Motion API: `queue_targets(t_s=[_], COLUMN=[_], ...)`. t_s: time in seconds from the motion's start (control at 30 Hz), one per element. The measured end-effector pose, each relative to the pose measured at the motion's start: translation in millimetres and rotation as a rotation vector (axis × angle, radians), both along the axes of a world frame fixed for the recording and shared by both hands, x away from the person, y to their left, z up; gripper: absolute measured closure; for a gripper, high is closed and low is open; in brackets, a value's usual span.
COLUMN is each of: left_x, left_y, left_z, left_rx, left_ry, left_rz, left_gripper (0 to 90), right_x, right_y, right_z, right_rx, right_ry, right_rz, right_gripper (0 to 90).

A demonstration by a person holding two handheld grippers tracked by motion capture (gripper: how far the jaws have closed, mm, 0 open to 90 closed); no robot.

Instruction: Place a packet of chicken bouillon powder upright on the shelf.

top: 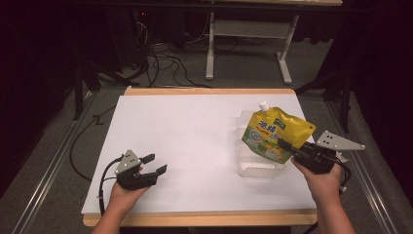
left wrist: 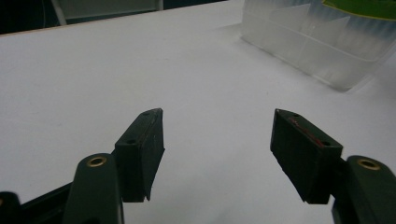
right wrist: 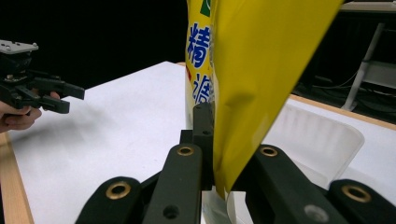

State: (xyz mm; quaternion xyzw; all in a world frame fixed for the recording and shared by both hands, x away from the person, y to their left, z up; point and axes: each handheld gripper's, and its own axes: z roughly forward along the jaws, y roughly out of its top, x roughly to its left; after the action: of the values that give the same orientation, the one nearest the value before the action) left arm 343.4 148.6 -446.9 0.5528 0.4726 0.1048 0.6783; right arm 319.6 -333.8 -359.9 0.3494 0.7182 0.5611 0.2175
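At the left of the table (top: 195, 131), well apart from the bin (top: 253, 165), the left gripper (top: 155, 164) rested low over the white top with its jaws spread wide and nothing between them; in the left gripper view the two black pads (left wrist: 142, 149) stood open over bare table, with the bin's clear wall (left wrist: 308, 46) up at the far right. Its hand (top: 127, 192) sat near the table's front edge and looked idle. Further right stood the bin itself, a clear plastic box on the white surface, right of the table's middle. Above the bin hung the pouch (top: 275, 134), a yellow refill bag with blue lettering and a white cap (top: 264, 105) at its upper left corner, tilted so that the cap pointed away from the person. Just right of the bin, the right gripper (top: 287, 146) was clamped on the pouch's lower edge; in the right gripper view the jaws were pressed together on the yellow film (right wrist: 252, 84), with the bin's rim (right wrist: 327, 126) behind. By my reading, the grasp and lift were done and the pouch was held over the bin; whether it was going in or coming out could not be told, and setting it down and letting go remained.
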Motion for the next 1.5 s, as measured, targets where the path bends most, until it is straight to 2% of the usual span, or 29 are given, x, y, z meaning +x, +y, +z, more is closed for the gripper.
queue_targets(t_s=[0.17, 0.3, 0.4, 0.53, 0.8, 1.07, 1.23, 1.5], left_x=[0.1, 0.3, 0.3, 0.1, -0.2, -0.5, -0.6, -0.6], left_y=[0.1, 0.0, -0.3, -0.9, -1.6, -3.2, -2.4, -3.4], left_z=[-0.2, -0.5, -0.7, -0.8, -0.5, -1.7, -1.2, -1.5], left_rx=[-0.002, 0.0, 0.002, 0.006, 0.001, 0.018, 0.017, 0.015], left_ry=[0.002, 0.003, 0.003, 0.003, 0.005, 0.004, 0.004, 0.007], left_rz=[-0.002, -0.005, -0.007, -0.011, -0.011, -0.028, -0.027, -0.031], left_gripper=[35.2, 35.2, 35.1, 35.1, 35.0, 35.0, 34.9, 34.9], right_x=[0.4, -1.3, -2.3, -2.0, -2.6, -5.6, -4.1, -1.3], right_y=[1.3, 0.5, -1.3, 1.5, 8.7, 14.9, 19.2, 17.3], right_z=[-2.0, -8.0, -11.4, -12.2, -15.6, -18.4, -21.9, -27.5], right_rx=[-0.005, -0.028, -0.01, -0.026, -0.031, -0.035, -0.056, -0.052], right_ry=[0.009, 0.021, 0.028, 0.028, 0.06, 0.077, 0.088, 0.103], right_rz=[0.004, 0.004, 0.011, 0.015, -0.006, -0.047, -0.054, -0.061], right_gripper=[86.7, 86.7, 86.7, 86.7, 86.6, 86.5, 86.5, 86.4])
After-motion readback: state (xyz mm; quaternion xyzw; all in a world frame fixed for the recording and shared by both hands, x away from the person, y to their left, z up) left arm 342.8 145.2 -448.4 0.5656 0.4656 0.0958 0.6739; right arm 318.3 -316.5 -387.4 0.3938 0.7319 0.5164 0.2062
